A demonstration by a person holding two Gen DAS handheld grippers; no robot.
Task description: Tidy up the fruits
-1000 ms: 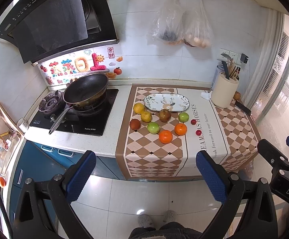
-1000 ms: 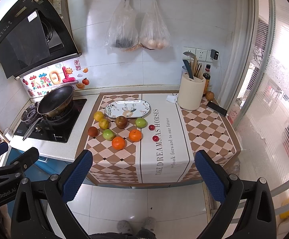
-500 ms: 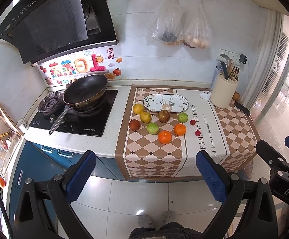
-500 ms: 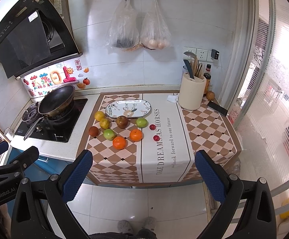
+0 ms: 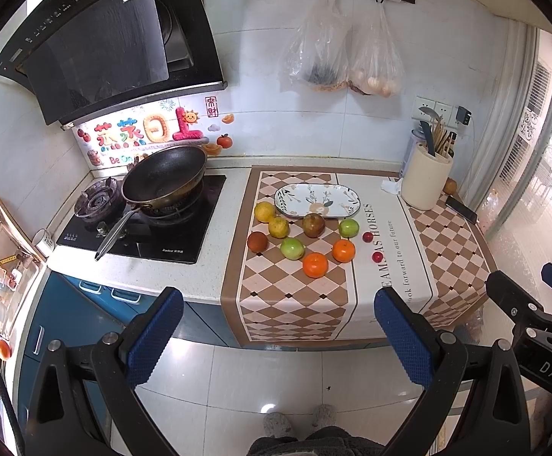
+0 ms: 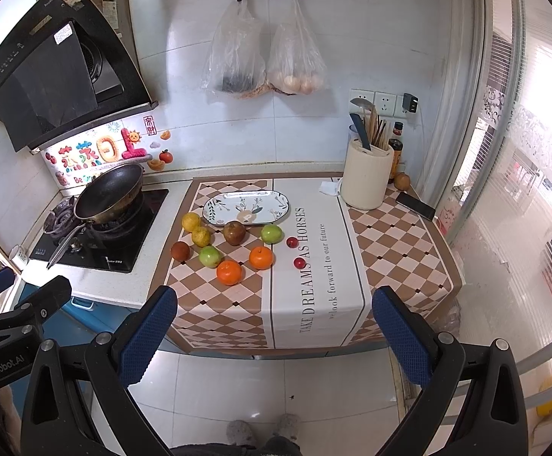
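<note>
At twelve o'clock, firm, smooth oranges [image 5: 315, 265] await my gaping, empty left gripper [image 5: 276, 338] and right gripper [image 6: 272, 336]; I'd pinch across their middles.

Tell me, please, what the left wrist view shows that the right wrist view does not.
Only the left wrist view shows the blue cabinet drawers under the stove and the open left gripper. Only the right wrist view shows the dark sauce bottle behind the utensil holder and the open right gripper. Both show the empty patterned plate with loose fruit in front, and the wok.
</note>
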